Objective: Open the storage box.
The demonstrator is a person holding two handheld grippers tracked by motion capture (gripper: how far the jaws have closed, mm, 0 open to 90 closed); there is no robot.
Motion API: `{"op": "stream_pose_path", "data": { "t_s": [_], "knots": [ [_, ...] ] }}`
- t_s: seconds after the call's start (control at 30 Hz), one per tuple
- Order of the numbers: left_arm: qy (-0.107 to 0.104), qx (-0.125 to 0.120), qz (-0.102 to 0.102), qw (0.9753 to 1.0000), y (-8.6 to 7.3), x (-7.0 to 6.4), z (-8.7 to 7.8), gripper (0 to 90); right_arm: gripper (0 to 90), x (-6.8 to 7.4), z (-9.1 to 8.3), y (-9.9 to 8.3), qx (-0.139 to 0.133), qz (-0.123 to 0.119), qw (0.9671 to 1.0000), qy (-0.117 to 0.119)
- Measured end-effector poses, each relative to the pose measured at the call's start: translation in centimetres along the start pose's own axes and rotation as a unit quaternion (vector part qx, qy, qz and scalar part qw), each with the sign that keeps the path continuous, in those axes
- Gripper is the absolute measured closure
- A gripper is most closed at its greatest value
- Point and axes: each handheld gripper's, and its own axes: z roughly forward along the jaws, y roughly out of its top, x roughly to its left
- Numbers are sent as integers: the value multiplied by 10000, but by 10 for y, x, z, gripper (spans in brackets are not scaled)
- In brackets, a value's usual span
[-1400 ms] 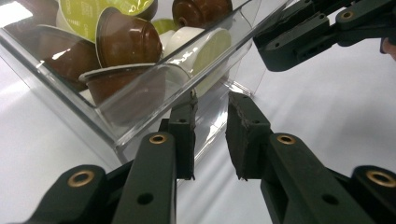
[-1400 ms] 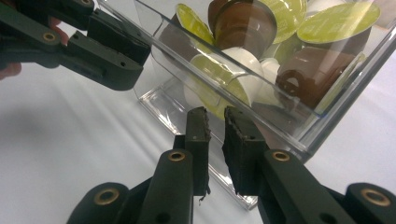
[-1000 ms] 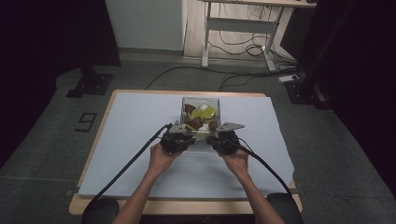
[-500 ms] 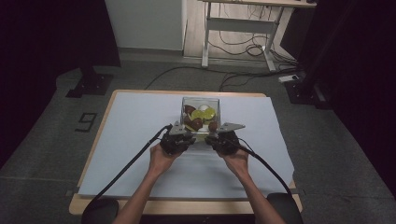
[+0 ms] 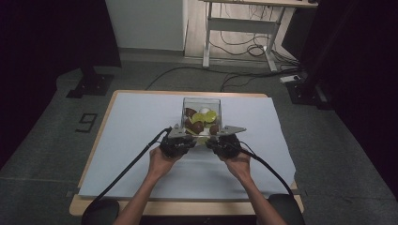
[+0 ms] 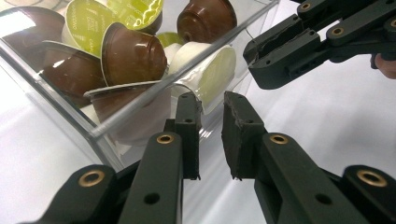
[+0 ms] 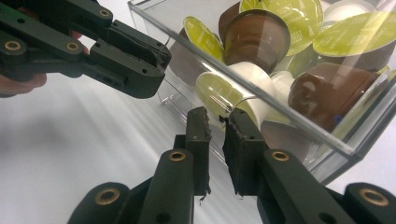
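A clear plastic box (image 5: 201,100) stands on the white mat, holding several brown, green and white coffee capsules (image 5: 197,125). My left gripper (image 5: 186,137) sits at the box's near left corner and my right gripper (image 5: 217,138) at its near right corner. In the left gripper view the jaws (image 6: 210,100) stand a narrow gap apart, just in front of the box wall (image 6: 140,105), with nothing between them. The right gripper's jaws (image 7: 217,114) are likewise slightly apart before the box rim (image 7: 299,122). Each view also shows the other gripper (image 6: 280,51) (image 7: 135,56).
The white mat (image 5: 131,136) covers most of the wooden table (image 5: 187,206), with open room left, right and in front of the box. Black cables (image 5: 126,169) trail from both grippers to the table's near edge. A desk frame (image 5: 239,28) stands on the floor beyond.
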Motion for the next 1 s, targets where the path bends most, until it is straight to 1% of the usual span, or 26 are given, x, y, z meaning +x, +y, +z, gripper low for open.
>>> {"op": "stream_pose_path", "data": {
  "t_s": [0.23, 0.37, 0.4, 0.53, 0.73, 1.0],
  "knots": [
    [-48, 5, 65, 10000, -4, -7, -4, 773, 787, 7, -5, -3, 49, -103, 9999, -29],
    [-45, -26, 56, 10000, -7, -11, -7, 773, 786, 11, -7, -5, 56, -116, 9999, -40],
    [-47, -32, 59, 10000, -8, -11, -7, 773, 787, 13, -8, -6, 58, -165, 9998, -48],
    [-63, -62, 35, 10000, -10, -13, -9, 773, 787, 16, -9, -7, 70, -193, 9998, -52],
    [-79, -48, 55, 9999, -12, -16, -12, 778, 787, 20, -11, -8, 72, -235, 9997, -77],
    [-120, -23, 94, 9999, -14, -22, -15, 782, 779, 26, -14, -11, 98, -308, 9995, -44]
  ]
}}
